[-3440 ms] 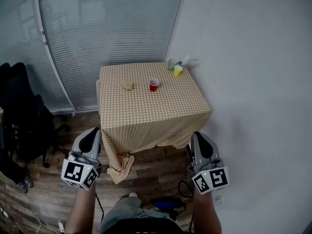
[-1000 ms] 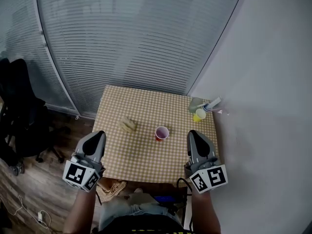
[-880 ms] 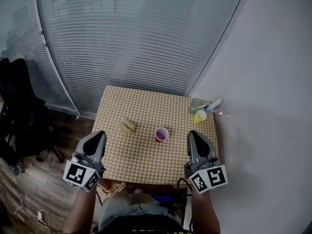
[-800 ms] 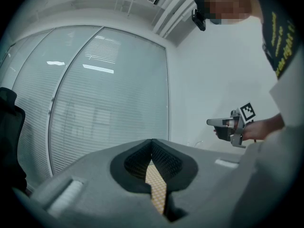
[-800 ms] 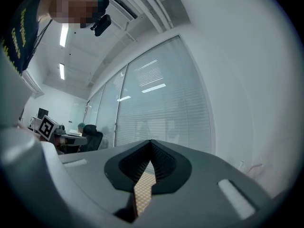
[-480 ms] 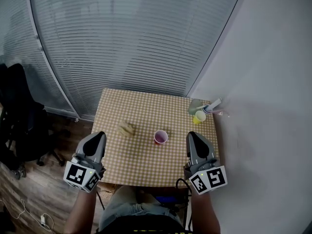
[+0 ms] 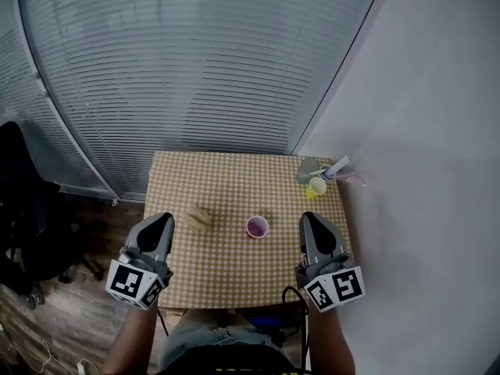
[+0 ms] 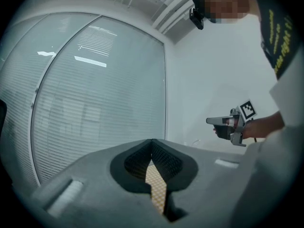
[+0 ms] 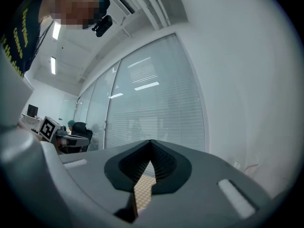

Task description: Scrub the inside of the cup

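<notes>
1. Left grey hand-held gripper (image 7: 161, 223): lower left of head view, jaws closed together, nothing between them.
2. Right grey hand-held gripper (image 7: 312, 220): lower right, jaws closed, empty.
3. Small red plastic cup (image 7: 257, 226): upright at frame centre, on the table between both grippers, touched by neither.
4. Square table with tan checked cloth (image 7: 234, 180): frame centre.
5. Crumpled tan wad (image 7: 201, 217): left of the cup, apart from it.
6. Small yellow cup (image 7: 316, 187): table's upper right corner.

The checkered surface (image 7: 226, 276) is lying mostly bare between the left gripper (image 7: 162, 222) and the right gripper (image 7: 311, 219). Only a red cup (image 7: 257, 226) near the middle and a tan wad (image 7: 201, 217) to its left are interrupting it. A yellow cup (image 7: 316, 187) and a pale green container (image 7: 305, 170) are crowding the far right corner, where the white wall (image 7: 422, 170) is closing off the right side and the blinds (image 7: 195, 69) the back.
</notes>
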Demonstrator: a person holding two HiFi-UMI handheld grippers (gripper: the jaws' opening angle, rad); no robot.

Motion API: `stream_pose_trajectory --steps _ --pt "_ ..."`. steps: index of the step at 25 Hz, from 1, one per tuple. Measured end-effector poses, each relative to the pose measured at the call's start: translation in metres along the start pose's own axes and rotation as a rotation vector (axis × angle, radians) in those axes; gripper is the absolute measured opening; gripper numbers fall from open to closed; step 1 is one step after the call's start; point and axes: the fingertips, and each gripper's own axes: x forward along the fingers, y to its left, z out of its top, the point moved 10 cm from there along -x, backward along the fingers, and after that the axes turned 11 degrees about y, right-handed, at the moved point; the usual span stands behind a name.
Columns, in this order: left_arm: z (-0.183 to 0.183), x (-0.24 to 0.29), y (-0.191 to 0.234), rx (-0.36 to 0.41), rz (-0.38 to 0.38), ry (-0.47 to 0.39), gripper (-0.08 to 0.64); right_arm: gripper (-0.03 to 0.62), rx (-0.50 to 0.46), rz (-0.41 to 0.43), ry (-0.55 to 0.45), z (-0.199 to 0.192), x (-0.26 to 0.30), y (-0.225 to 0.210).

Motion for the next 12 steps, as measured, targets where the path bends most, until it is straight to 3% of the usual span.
stream_pose_trajectory --steps 12 --pt "0.005 0.035 0.039 0.027 -0.105 0.013 0.000 0.006 -0.001 -0.106 -0.023 0.007 0.022 0.007"
